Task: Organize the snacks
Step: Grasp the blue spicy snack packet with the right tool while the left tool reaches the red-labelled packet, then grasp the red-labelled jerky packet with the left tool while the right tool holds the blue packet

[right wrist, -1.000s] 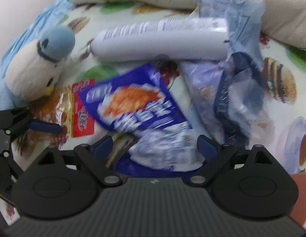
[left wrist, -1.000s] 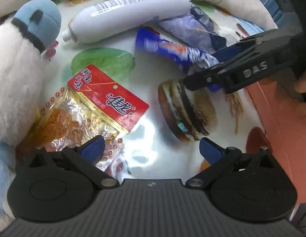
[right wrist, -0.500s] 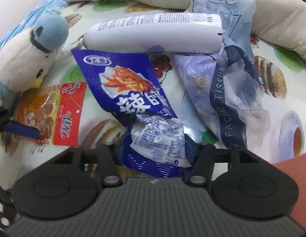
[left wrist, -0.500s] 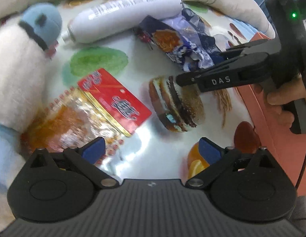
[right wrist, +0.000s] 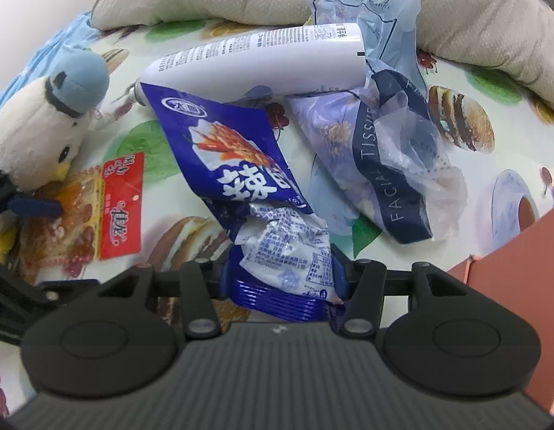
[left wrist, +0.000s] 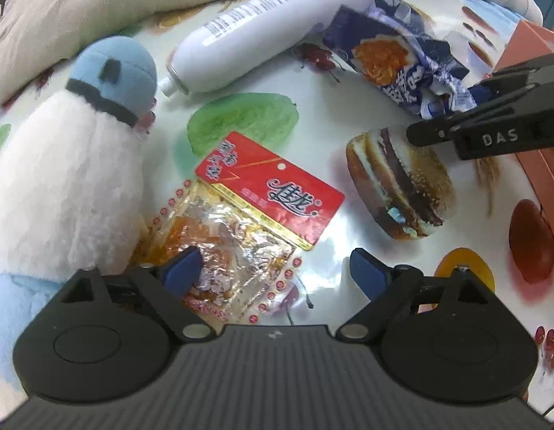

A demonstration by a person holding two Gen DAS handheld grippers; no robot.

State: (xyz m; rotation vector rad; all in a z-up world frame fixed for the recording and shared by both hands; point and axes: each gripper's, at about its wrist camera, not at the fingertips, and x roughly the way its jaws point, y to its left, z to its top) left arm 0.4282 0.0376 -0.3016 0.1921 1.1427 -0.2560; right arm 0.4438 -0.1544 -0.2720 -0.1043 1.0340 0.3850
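While the right gripper (right wrist: 282, 279) is clamped on the crumpled lower end of the blue snack bag (right wrist: 237, 165), the bag is held up over the printed tablecloth (right wrist: 499, 129), stretching from the frame's bottom centre toward the upper left. In the left wrist view the same bag (left wrist: 395, 53) is seen at the upper right, pinched in the black fingers (left wrist: 484, 129) entering from the right edge. The left gripper (left wrist: 277, 272) is spread wide, nothing between its blue pads (left wrist: 182, 268), and is hung low over the red snack pack (left wrist: 255, 211) at the frame's centre; whether the left pad touches the pack's clear foil part cannot quite be told. The pack is laid flat on the cloth just beside the plush bird (left wrist: 72, 165) at the left. A white bottle (left wrist: 273, 28) is laid on its side at the top centre, its nozzle toward the bird. A tissue pack (right wrist: 388, 154) is seen right of the bag in the right wrist view, and an orange box (right wrist: 520, 279) is found at the lower right.
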